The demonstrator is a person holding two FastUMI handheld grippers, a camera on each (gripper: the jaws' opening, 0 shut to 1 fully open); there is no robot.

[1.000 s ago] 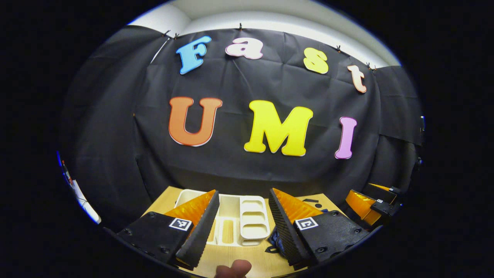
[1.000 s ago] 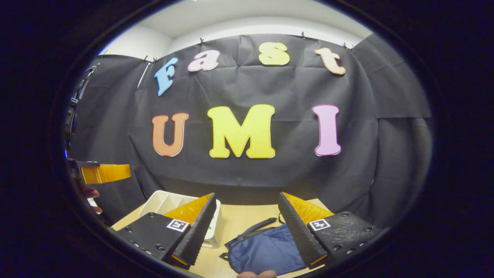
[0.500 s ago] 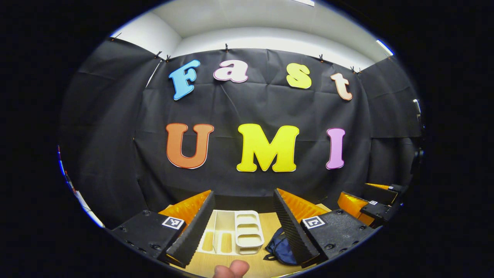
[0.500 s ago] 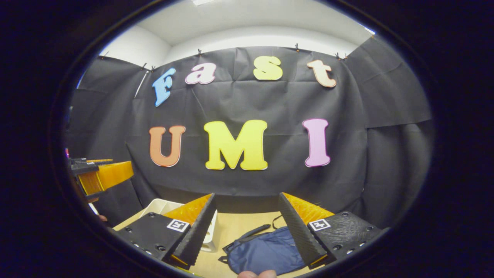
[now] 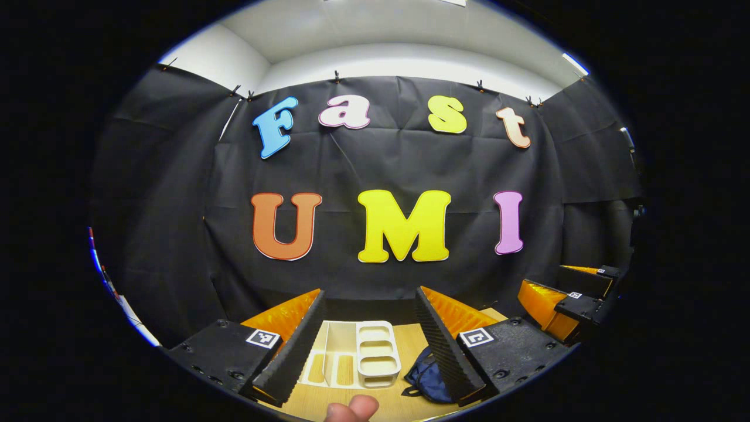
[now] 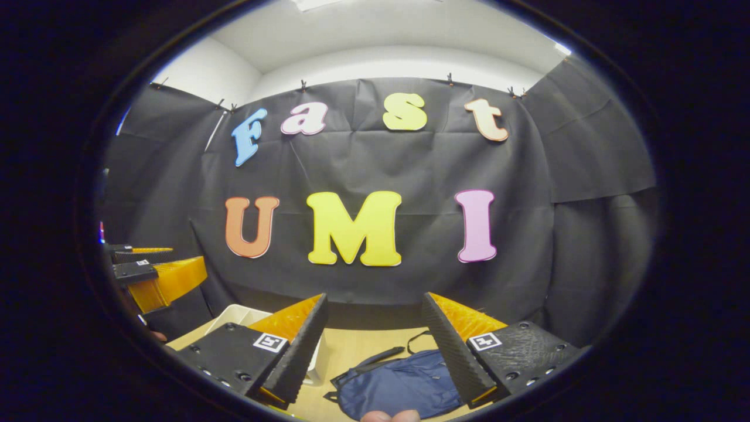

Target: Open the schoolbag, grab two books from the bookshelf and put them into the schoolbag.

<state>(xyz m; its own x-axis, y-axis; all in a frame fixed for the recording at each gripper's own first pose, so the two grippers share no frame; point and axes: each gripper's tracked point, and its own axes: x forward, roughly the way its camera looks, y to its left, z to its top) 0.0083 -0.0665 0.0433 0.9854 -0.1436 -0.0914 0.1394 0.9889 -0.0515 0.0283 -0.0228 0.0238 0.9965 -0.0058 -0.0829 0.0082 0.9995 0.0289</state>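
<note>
So both sets of tongs are hovering above the bench (image 6: 357, 351), pointing mostly at the booth wall rather than down at the work. The left tongs (image 5: 369, 343) are gaping wide with nothing between the fingers, and the right tongs (image 6: 375, 349) are doing the same, spread wide and gripping nothing. My guess is they're being carried open and level like that because nothing has been grabbed yet and the first job, opening the bag, hasn't started.

The schoolbag (image 6: 401, 390) is lying flat on the bench, dark blue, looking zipped shut as far as I can tell, with a dark strap trailing off at about 11 o'clock from it. In the right gripper view it's sitting right under the right tongs, which makes sense if that hand is going for the zipper. In the left gripper view it's peeking out at 4 o'clock from the white bookshelf (image 5: 357, 354) (more of a divided desk organiser, really), which is lying just beside the bag. I can't make out any books in its slots from here.

A thumb tip (image 5: 351, 408) is poking in at 6 o'clock in the left gripper view.

Writing-wise: no readable brand or label on the bag or the shelf. The tongs are carrying small square black-and-white marker tags, not text.
</note>
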